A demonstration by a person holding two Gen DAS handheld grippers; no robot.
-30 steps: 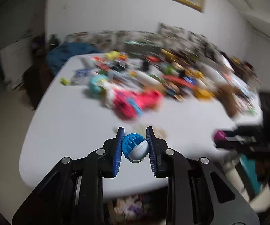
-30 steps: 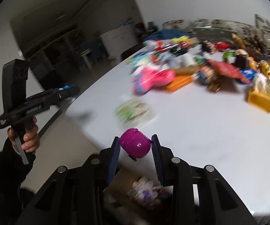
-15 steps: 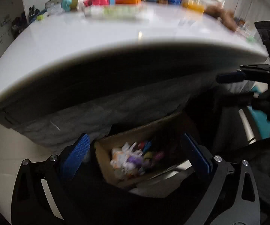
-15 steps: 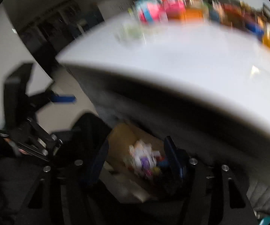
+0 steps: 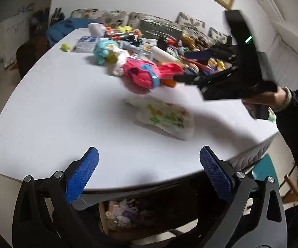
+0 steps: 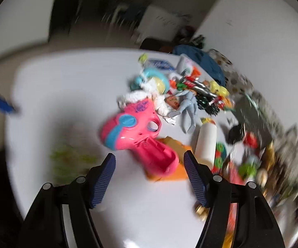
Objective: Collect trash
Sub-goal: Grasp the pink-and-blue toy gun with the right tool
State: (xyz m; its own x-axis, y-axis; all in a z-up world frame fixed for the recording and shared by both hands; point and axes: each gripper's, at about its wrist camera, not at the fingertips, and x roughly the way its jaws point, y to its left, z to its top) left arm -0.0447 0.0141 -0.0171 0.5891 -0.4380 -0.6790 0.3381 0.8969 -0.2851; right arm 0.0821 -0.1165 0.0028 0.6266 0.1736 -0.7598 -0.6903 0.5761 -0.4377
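Claws both wide apart, empty: my left gripper point(image 5: 148, 165) over table point(image 5: 55, 107) edge, wrapper point(image 5: 165, 117) just ahead; right gripper point(image 6: 150, 174) above pink toy point(image 6: 136, 136). Trash box point(image 5: 124, 217) under table.

Flat printed wrapper point(image 5: 165, 118) on the table; box of trash point(image 5: 124, 212) underneath

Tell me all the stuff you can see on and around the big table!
table: one, white, fills the middle.
pink toy: one, pink with blue trim, front of the pile.
flat wrapper: one, clear with green print, alone near the front edge.
white bottle: one, white, right of the pink toy.
toy pile: many, mixed colours, far side.
cardboard box: one, brown, below the table edge, holding scraps.
left gripper: blue pads, open, empty.
right gripper: blue pads, open, empty.
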